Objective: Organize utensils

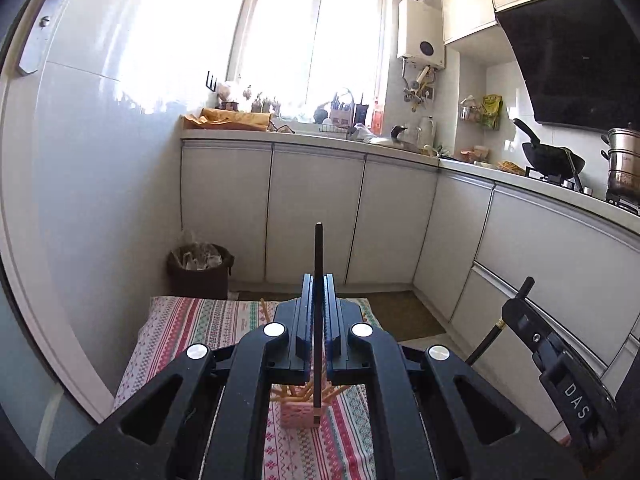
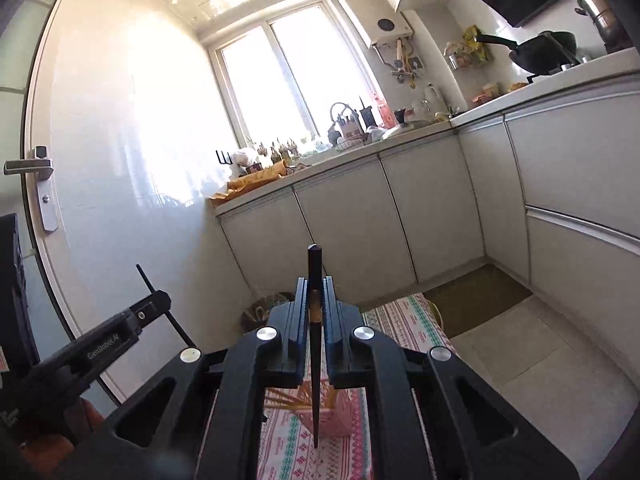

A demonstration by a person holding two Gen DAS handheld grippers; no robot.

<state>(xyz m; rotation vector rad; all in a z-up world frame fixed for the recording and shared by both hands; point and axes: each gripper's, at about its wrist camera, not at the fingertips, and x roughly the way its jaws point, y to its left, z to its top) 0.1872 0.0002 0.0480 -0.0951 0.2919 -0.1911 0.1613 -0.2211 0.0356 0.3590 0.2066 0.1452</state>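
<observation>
A dark chopstick (image 1: 318,312) is clamped upright in the left gripper (image 1: 319,280); a 2nd chopstick (image 2: 315,344) is pinched likewise by the right gripper (image 2: 315,284). Both are held above the pink holder (image 1: 300,414) w/ pale sticks on the striped cloth (image 1: 188,328). Risk: grips are thin, so either stick could pivot or slip, missing the holder or tipping it.
</observation>
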